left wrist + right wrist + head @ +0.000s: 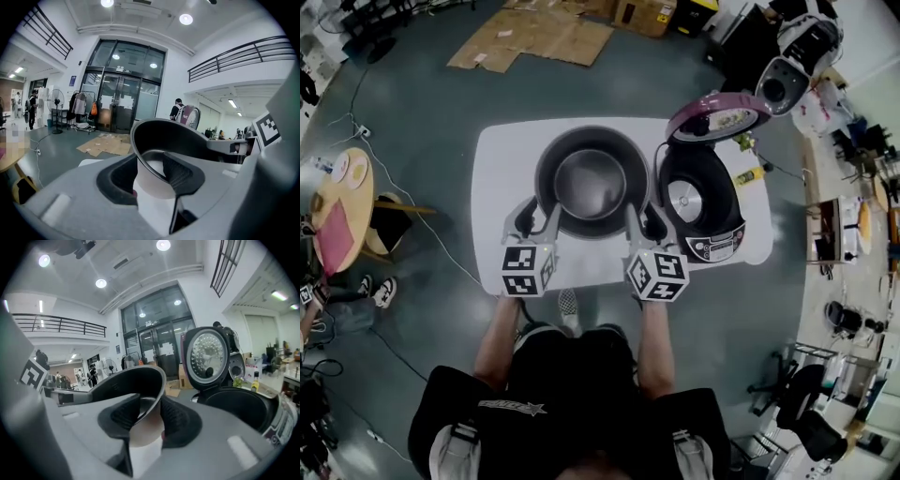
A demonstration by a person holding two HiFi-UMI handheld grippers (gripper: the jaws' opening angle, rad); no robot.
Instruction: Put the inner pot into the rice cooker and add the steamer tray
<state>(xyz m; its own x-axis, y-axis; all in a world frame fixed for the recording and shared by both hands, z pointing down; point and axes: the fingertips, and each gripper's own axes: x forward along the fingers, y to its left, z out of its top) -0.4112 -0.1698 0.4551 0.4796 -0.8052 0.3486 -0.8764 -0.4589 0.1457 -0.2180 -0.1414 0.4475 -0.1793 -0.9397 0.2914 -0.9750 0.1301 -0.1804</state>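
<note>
Inner pot is dark grey, round, upright with its mouth up, over the middle of the bench, rim pinched by left gripper and right gripper. Black rice cooker sits at the bench's right edge, purple lid wide open.

A big open-plan lab or workshop hall: tall glass entrance doors, mezzanine railings under ceiling spotlights, a bare grey floor strewn with flattened cardboard, office chairs and a white worktable
</note>
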